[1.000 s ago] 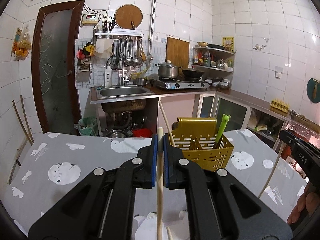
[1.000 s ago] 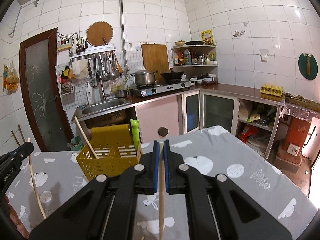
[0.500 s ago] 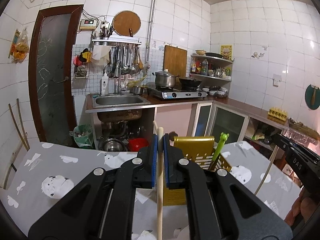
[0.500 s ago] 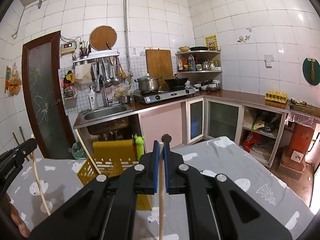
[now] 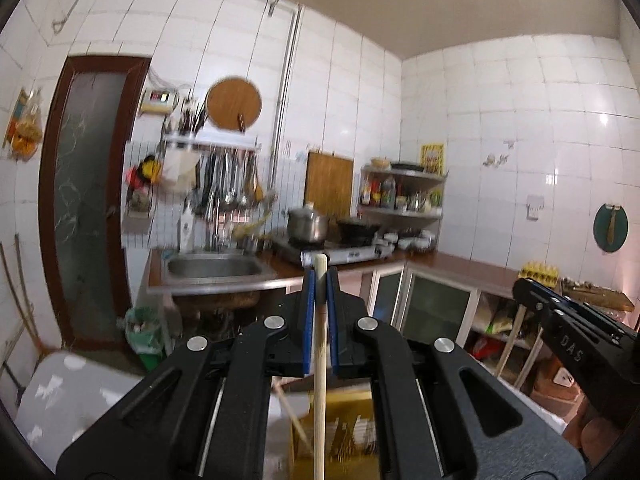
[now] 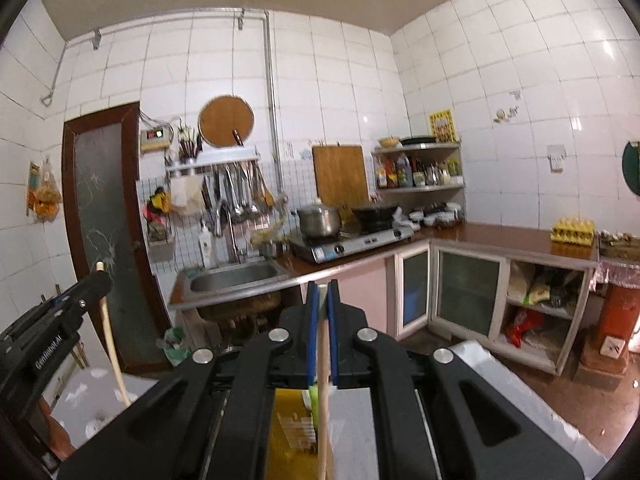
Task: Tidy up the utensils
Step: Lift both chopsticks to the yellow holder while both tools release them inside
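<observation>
Left wrist view: the left gripper (image 5: 320, 284) is pinching a wooden chopstick (image 5: 319, 380) between its blue pads; the stick runs upright through the jaws, its blunt top just above them
Right wrist view: the right gripper (image 6: 322, 296) is likewise clamped on a second chopstick (image 6: 322, 392), held upright; the left one shows at the left edge with its stick hanging below it
Holder: the yellow slotted utensil basket (image 5: 356, 436) sits low in both views, directly beneath the grippers and mostly hidden by them; one more thin stick (image 5: 294, 420) leans at its left side, whether inside it I cannot tell
Table: a grey patterned cloth (image 6: 504, 384) covers it; the basket stands on it
Blur: the left view is smeared, so fine detail in the basket is unclear
Step in hand: judging by the pose, both sticks are being carried over the basket for dropping in
Next move: lower each stick tip into a compartment, keeping it upright; then part the jaws so it slides down; a tilted stick could catch on the rim
</observation>
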A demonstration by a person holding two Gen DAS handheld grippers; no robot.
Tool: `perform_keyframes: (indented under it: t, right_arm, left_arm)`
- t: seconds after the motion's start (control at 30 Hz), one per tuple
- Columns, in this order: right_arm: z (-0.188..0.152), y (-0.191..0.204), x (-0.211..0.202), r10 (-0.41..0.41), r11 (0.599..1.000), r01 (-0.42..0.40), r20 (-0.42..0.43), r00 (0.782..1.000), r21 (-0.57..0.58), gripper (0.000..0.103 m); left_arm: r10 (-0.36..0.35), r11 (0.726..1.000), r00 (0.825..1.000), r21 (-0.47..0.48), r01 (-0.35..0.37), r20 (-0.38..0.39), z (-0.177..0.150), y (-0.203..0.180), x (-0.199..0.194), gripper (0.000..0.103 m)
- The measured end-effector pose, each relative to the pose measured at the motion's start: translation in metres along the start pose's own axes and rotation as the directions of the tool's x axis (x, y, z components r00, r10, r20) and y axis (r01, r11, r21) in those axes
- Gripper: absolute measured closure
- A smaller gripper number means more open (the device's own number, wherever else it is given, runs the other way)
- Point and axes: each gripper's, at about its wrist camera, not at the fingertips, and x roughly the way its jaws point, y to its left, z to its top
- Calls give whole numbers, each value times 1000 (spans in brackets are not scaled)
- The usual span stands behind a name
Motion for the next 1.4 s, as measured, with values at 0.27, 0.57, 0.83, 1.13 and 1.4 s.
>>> perform_keyframes:
  t: [0.27,0.57,0.83,1.13,1.4]
  right_arm:
    - [10,14,39,25,1000,-25,30,999,-2,98]
    - [-42,8,84,46,999,-46,-46,998,-3,98]
    - [-91,5,105,63,998,-64,-151,987,-1,98]
    - [-88,-7,96,58,998,-60,-206,977,-5,91]
    - [-64,-16,45,0,999,-7,-171,985,-38,37]
  left_arm:
    - [18,999,998,47,-21,63,-8,-12,40,98]
    - [42,999,999,34,-41,-21,-61,3,89,98]
    - [30,999,996,28,-27,-90,-100,13,101,98]
    - [118,993,991,7,-118,-70,-78,38,68,36]
    - [124,991,991,65,-121,-54,-46,45,12,5]
